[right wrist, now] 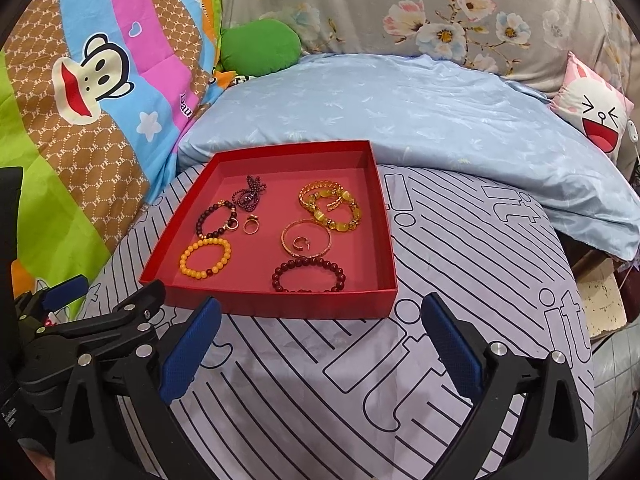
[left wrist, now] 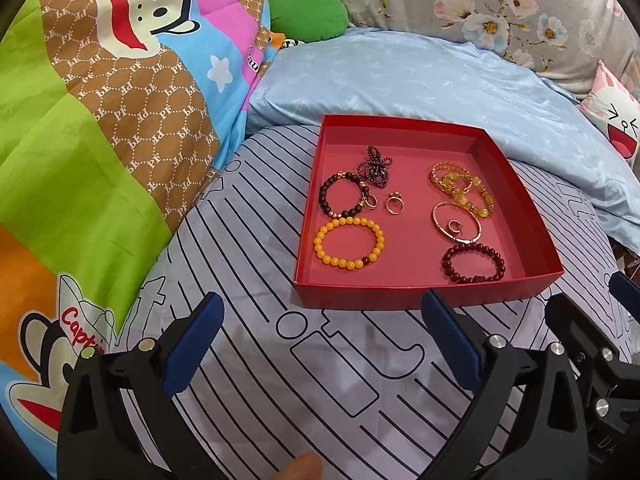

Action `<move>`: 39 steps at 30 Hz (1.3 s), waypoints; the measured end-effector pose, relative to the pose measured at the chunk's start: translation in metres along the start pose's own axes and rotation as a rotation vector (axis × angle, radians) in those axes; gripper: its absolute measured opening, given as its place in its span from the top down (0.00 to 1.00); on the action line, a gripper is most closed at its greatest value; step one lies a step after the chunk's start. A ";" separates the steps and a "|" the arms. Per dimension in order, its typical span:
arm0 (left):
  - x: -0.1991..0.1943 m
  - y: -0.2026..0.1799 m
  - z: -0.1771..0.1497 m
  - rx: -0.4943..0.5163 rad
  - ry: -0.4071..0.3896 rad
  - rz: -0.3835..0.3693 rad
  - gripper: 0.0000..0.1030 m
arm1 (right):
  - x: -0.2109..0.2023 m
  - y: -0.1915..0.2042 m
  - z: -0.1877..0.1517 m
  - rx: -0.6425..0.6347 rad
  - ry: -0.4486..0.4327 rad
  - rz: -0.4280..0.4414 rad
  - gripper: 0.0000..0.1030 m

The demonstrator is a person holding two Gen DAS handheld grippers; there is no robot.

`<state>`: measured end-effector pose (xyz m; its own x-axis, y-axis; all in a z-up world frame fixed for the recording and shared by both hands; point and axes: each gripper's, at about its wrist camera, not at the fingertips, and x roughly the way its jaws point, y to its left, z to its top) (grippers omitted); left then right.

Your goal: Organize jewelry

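Observation:
A red shallow box (left wrist: 400, 296) (right wrist: 280, 304) lies on the striped grey bedsheet. It holds an orange bead bracelet (left wrist: 348, 244) (right wrist: 205, 258), a dark red bead bracelet (left wrist: 474, 263) (right wrist: 308, 275), a dark bead bracelet (left wrist: 344, 196), a purple bead necklace (left wrist: 376, 164), a gold ring (left wrist: 394, 203), a thin bangle (left wrist: 456, 222) and yellow bracelets (left wrist: 464, 188). My left gripper (left wrist: 320, 340) is open and empty, just short of the box's near wall. My right gripper (right wrist: 320, 340) is open and empty, also in front of the box.
A colourful monkey-print quilt (left wrist: 100, 140) rises on the left. A light blue pillow (left wrist: 400, 80) lies behind the box, with a green cushion (left wrist: 306, 14) and a floral pillow (left wrist: 500, 4) further back. The bed edge (right wrist: 600, 300) drops off on the right.

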<state>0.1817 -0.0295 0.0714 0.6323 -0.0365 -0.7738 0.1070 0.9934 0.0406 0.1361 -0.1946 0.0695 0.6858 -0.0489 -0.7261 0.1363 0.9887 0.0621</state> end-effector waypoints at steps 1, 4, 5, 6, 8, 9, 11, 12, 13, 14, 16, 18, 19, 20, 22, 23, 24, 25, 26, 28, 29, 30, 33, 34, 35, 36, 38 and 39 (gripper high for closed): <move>0.000 0.000 0.001 0.002 0.000 0.003 0.08 | 0.001 0.000 0.001 0.001 0.002 0.001 0.06; 0.002 -0.001 0.002 0.007 0.004 0.009 0.08 | 0.002 0.000 0.001 0.001 0.006 0.000 0.06; 0.002 0.000 0.002 0.008 0.004 0.010 0.08 | 0.002 0.000 0.002 0.001 0.007 0.000 0.06; 0.002 -0.001 0.002 0.008 0.004 0.012 0.08 | 0.003 0.000 0.002 0.000 0.008 -0.002 0.06; 0.003 -0.001 0.003 0.011 0.003 0.013 0.08 | 0.003 0.000 0.003 -0.003 0.007 -0.004 0.06; 0.003 -0.001 0.003 0.011 0.004 0.012 0.08 | 0.004 0.000 0.003 -0.004 0.007 -0.005 0.06; 0.004 -0.002 0.004 0.013 0.006 0.014 0.08 | 0.004 0.000 0.003 -0.005 0.008 -0.007 0.06; 0.005 -0.002 0.005 0.013 0.006 0.014 0.08 | 0.005 -0.001 0.003 -0.004 0.008 -0.008 0.06; 0.005 -0.002 0.005 0.014 0.006 0.014 0.08 | 0.005 -0.001 0.003 -0.003 0.009 -0.008 0.06; 0.005 -0.002 0.005 0.014 0.005 0.015 0.08 | 0.005 -0.001 0.003 -0.003 0.009 -0.008 0.06; 0.005 -0.002 0.005 0.015 0.006 0.016 0.08 | 0.005 -0.001 0.003 -0.003 0.009 -0.009 0.06; 0.005 -0.002 0.005 0.014 0.004 0.015 0.08 | 0.005 -0.001 0.003 -0.002 0.009 -0.009 0.06; 0.005 -0.002 0.005 0.013 0.005 0.014 0.08 | 0.005 -0.001 0.003 -0.002 0.009 -0.009 0.06; 0.005 -0.002 0.005 0.013 0.006 0.014 0.08 | 0.005 -0.001 0.003 -0.002 0.009 -0.009 0.06; 0.005 -0.002 0.006 0.012 0.008 0.016 0.08 | 0.005 -0.001 0.003 -0.003 0.010 -0.011 0.06; 0.005 -0.003 0.006 0.012 0.007 0.015 0.08 | 0.005 -0.002 0.003 -0.002 0.009 -0.011 0.06; 0.005 -0.003 0.006 0.012 0.008 0.015 0.08 | 0.006 -0.002 0.003 -0.002 0.009 -0.011 0.06; 0.005 -0.003 0.006 0.013 0.009 0.016 0.08 | 0.006 -0.002 0.003 -0.002 0.010 -0.011 0.06; 0.005 -0.003 0.006 0.013 0.009 0.015 0.08 | 0.006 -0.002 0.003 -0.001 0.009 -0.010 0.06; 0.005 -0.003 0.005 0.013 0.006 0.015 0.08 | 0.006 -0.002 0.003 -0.002 0.009 -0.009 0.06; 0.005 -0.003 0.005 0.014 0.005 0.015 0.08 | 0.005 -0.002 0.003 -0.003 0.009 -0.010 0.06; 0.005 -0.003 0.005 0.014 0.006 0.014 0.08 | 0.005 -0.002 0.003 -0.003 0.009 -0.010 0.06; 0.005 -0.003 0.005 0.015 0.004 0.016 0.08 | 0.006 -0.002 0.003 -0.003 0.010 -0.010 0.06; 0.005 -0.003 0.005 0.016 0.002 0.016 0.08 | 0.005 -0.001 0.003 -0.003 0.009 -0.011 0.06; 0.005 -0.003 0.005 0.017 0.002 0.016 0.08 | 0.005 -0.002 0.003 -0.004 0.009 -0.010 0.06; 0.005 -0.003 0.005 0.016 0.004 0.015 0.08 | 0.005 -0.002 0.003 -0.003 0.009 -0.010 0.06; 0.005 -0.003 0.006 0.017 0.002 0.016 0.08 | 0.006 -0.001 0.003 -0.005 0.010 -0.012 0.06; 0.004 -0.003 0.006 0.018 0.002 0.017 0.08 | 0.005 -0.001 0.003 -0.004 0.010 -0.011 0.06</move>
<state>0.1886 -0.0330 0.0715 0.6326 -0.0198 -0.7742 0.1106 0.9917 0.0650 0.1419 -0.1967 0.0676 0.6774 -0.0587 -0.7333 0.1412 0.9886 0.0513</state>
